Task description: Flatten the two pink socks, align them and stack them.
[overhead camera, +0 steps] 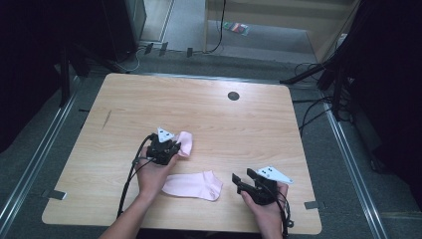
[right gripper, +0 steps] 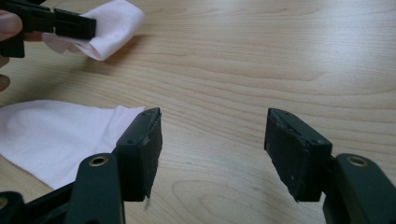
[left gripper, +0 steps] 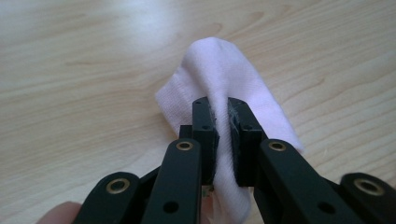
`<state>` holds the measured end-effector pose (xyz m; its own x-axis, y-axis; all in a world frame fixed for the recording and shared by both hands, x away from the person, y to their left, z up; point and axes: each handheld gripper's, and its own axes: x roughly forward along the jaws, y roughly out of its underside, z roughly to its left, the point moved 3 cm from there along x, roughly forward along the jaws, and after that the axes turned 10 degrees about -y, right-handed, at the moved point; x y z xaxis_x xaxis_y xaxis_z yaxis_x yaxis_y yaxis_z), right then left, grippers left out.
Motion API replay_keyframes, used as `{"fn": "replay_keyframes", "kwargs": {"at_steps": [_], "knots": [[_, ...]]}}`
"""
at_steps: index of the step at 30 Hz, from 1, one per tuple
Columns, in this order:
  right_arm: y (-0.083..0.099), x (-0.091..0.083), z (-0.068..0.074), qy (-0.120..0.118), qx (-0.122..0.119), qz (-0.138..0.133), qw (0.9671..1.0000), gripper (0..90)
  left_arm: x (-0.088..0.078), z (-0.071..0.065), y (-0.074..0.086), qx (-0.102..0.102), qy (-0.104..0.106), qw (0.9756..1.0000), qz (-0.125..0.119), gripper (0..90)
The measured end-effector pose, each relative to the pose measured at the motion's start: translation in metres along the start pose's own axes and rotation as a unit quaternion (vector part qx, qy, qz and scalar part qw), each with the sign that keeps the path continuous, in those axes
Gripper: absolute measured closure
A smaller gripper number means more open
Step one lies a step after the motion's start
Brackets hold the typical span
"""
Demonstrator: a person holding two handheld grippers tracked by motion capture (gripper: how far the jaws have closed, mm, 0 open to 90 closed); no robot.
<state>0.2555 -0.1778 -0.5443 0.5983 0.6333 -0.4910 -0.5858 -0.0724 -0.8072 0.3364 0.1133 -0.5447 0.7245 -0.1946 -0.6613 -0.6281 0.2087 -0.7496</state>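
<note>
Socks are being paired: the left gripper (overhead camera: pixel 173 147) pinches one pink sock (left gripper: pixel 224 79) above the table (overhead camera: pixel 224 119), while the right gripper (right gripper: pixel 212 149) waits open beside the flat sock (overhead camera: pixel 194 185). Next likely needs laying the held sock onto it.

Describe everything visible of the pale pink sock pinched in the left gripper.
The pale pink sock is soft, fine-ribbed knit fabric, bunched and folded where the left gripper clamps it between its two black jaws. Its rounded end sticks out beyond the jaws and droops toward the light wooden table; whether it touches the wood cannot be told. In the high view it shows at the gripper's right side, apart from the second pink sock lying flat nearer the person.
</note>
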Motion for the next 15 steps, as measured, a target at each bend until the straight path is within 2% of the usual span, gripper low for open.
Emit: {"fn": "replay_keyframes", "kwargs": {"at_steps": [2, 4, 8, 9, 10, 12, 15], "knots": [[0.000, 0.000, 0.000, -0.001, -0.001, 0.001, 1.0000, 37.4, 0.001, -0.001, 0.001, 0.002, 0.004, 1.0000, 0.002, 82.0], [0.001, 0.002, 0.001, -0.001, -0.002, 0.003, 1.0000, 37.5, 0.001, -0.001, 0.001, -0.004, 0.013, 0.9999, -0.004, 75.7], [0.002, 0.001, 0.001, 0.002, -0.003, -0.002, 1.0000, 37.8, -0.003, 0.002, -0.001, -0.016, 0.027, 0.9995, -0.005, 47.5], [0.001, 0.001, 0.002, 0.005, -0.004, -0.003, 1.0000, 38.7, -0.007, 0.005, -0.002, -0.020, 0.036, 0.9991, -0.010, 47.5], [-0.002, 0.000, 0.005, 0.015, -0.022, -0.006, 0.9996, 39.8, -0.013, 0.010, -0.001, -0.029, 0.046, 0.9983, -0.019, 40.6], [-0.009, 0.000, 0.010, 0.006, -0.026, -0.012, 0.9996, 42.4, -0.020, 0.019, 0.001, -0.040, 0.059, 0.9969, -0.035, 39.3], [-0.023, 0.005, 0.024, -0.010, -0.044, -0.016, 0.9988, 45.5, -0.029, 0.034, 0.009, -0.058, 0.068, 0.9943, -0.058, 44.1]]}}
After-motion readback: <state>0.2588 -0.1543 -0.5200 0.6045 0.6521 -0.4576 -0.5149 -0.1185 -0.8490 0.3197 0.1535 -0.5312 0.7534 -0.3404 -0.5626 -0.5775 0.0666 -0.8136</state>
